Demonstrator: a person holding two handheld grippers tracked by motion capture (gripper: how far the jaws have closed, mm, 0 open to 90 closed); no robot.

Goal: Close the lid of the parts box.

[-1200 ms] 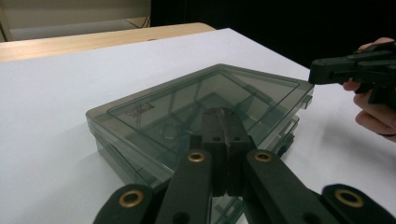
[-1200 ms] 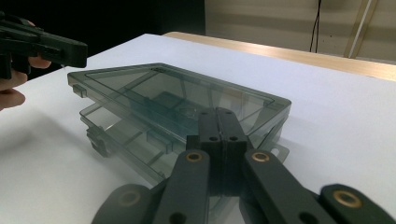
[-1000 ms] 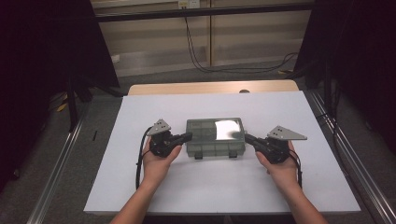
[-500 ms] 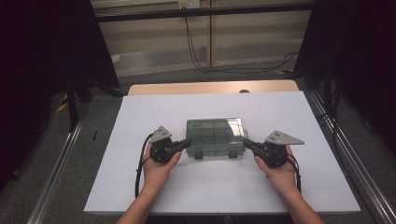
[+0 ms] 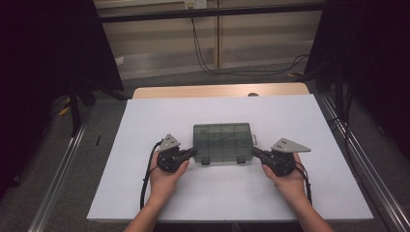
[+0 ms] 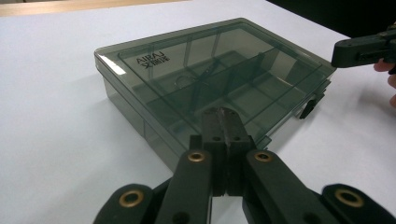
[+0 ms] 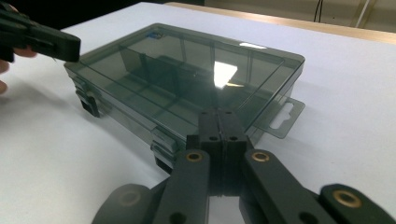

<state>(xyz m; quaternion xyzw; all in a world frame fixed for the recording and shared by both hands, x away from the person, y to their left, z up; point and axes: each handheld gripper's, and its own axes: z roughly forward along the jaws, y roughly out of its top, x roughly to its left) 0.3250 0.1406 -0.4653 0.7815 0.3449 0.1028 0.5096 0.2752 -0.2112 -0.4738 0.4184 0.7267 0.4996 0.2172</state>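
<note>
A smoky, see-through compartment box (image 5: 222, 142) lies with its lid closed in the middle of the white table top (image 5: 145, 198). My left gripper (image 5: 195, 152) is shut, with its tip at the box's near left corner. My right gripper (image 5: 253, 151) is shut too, its tip at the near right corner by the hang tab. In the left gripper view the closed jaws (image 6: 226, 112) point at the box (image 6: 210, 79), with the right gripper (image 6: 359, 49) beyond it. The right gripper view has its closed jaws (image 7: 219, 113) before the box (image 7: 187, 79). Nothing is gripped.
A wooden table edge (image 5: 217, 91) shows behind the white top. Metal rails (image 5: 358, 159) run along both sides on the floor. Cables (image 5: 208, 63) hang against the far wall. Bare white surface surrounds the box.
Both hands have drawn a little toward the near edge of the table. The bright glare on the lid has gone. The box lies where it was.
</note>
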